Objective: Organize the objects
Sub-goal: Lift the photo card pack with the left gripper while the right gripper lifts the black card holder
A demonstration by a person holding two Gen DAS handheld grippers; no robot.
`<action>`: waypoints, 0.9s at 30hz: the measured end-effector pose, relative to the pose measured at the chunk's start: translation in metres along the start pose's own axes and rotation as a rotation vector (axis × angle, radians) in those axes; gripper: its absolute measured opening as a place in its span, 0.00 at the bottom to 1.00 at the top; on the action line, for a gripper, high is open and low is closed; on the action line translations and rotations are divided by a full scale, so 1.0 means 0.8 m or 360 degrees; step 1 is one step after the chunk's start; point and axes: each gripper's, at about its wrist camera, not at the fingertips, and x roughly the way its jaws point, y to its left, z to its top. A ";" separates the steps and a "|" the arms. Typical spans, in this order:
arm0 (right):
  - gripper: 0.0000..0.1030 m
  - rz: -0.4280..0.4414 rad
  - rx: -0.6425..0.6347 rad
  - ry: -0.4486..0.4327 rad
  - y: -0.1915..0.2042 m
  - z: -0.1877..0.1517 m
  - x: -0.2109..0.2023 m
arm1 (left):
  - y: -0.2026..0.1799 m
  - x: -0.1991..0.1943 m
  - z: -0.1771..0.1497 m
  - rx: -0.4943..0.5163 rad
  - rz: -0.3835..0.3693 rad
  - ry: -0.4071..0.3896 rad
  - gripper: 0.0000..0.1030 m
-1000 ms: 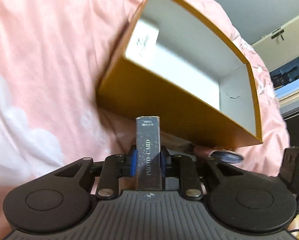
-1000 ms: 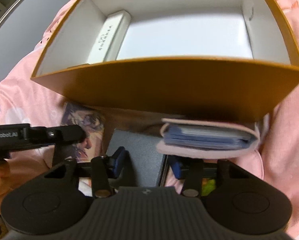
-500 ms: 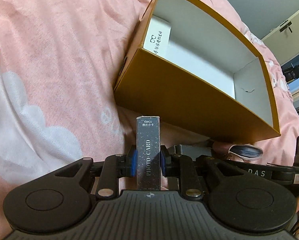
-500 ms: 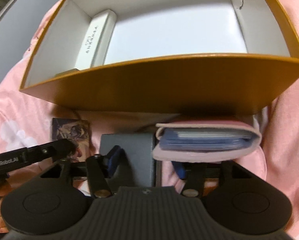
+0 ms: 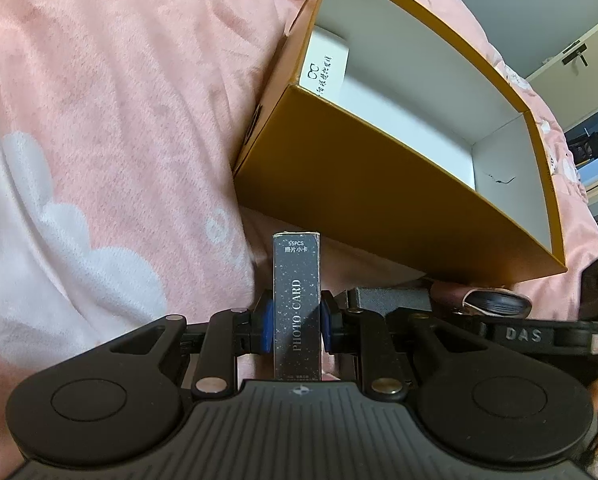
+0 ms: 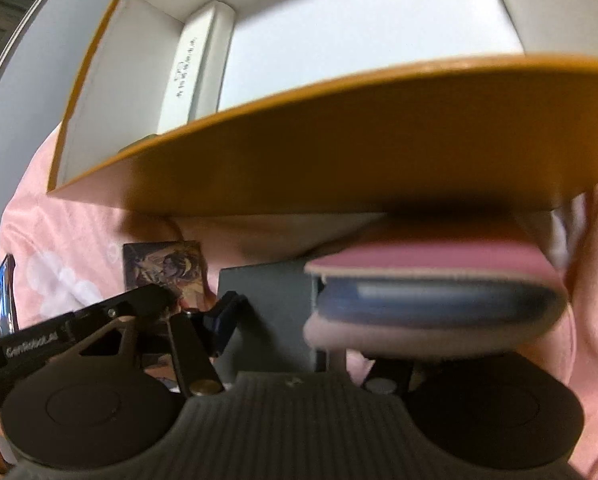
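Observation:
My left gripper point(image 5: 297, 322) is shut on a dark "PHOTO CARD" box point(image 5: 297, 300), held upright over the pink bedding, just left of and below the orange box point(image 5: 379, 192). The orange box is open, white inside, with a white packet point(image 5: 325, 62) against its left wall. My right gripper point(image 6: 299, 320) is wide open around a grey box point(image 6: 267, 304) and beside a pink wallet with blue cards point(image 6: 435, 304). The wallet hides its right finger. The orange box point(image 6: 359, 148) is just ahead, and the white packet point(image 6: 195, 68) shows inside.
Pink bedding with white clouds point(image 5: 99, 120) lies under everything. An illustrated card point(image 6: 163, 268) lies on the bedding left of the grey box. A phone point(image 6: 3, 300) sits at the far left edge. Cabinets point(image 5: 579, 60) stand beyond the bed.
My left gripper has backed away from the orange box and shifted left, still holding the photo card box. My right gripper has moved closer to the grey box and the wallet.

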 end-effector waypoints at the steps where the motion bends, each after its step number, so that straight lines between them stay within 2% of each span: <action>1: 0.51 -0.0013 -0.0021 -0.0017 0.004 -0.002 -0.005 | 0.000 0.000 0.000 0.0000 0.0002 0.0001 0.25; 5: 0.40 -0.0045 -0.0110 -0.0103 0.023 -0.010 -0.029 | 0.000 0.001 0.000 0.0010 0.0006 -0.0001 0.25; 7: 0.38 -0.0023 -0.0133 -0.0138 0.029 -0.011 -0.038 | 0.001 0.001 0.000 0.0012 0.0007 -0.0001 0.25; 14: 0.38 0.0190 0.0048 -0.0154 0.016 0.007 -0.036 | 0.001 0.001 -0.001 0.0017 0.0010 0.0000 0.25; 17: 0.38 0.0118 0.0093 -0.0106 0.008 0.008 -0.028 | 0.001 0.001 -0.001 0.0020 0.0012 0.0000 0.25; 20: 0.47 0.0047 0.0126 -0.0037 0.001 0.005 -0.004 | 0.003 0.001 -0.002 0.0019 0.0010 0.0001 0.25; 24: 0.50 0.0005 0.0151 0.0007 -0.001 0.008 0.008 | 0.004 0.001 -0.002 0.0016 0.0010 0.0004 0.25; 25: 0.56 -0.0021 0.0141 0.0019 -0.001 0.008 0.010 | 0.004 0.001 -0.002 0.0015 0.0009 0.0004 0.25; 27: 0.60 -0.0021 0.0108 0.0049 -0.003 0.008 0.013 | 0.004 0.001 -0.002 0.0015 0.0009 0.0005 0.25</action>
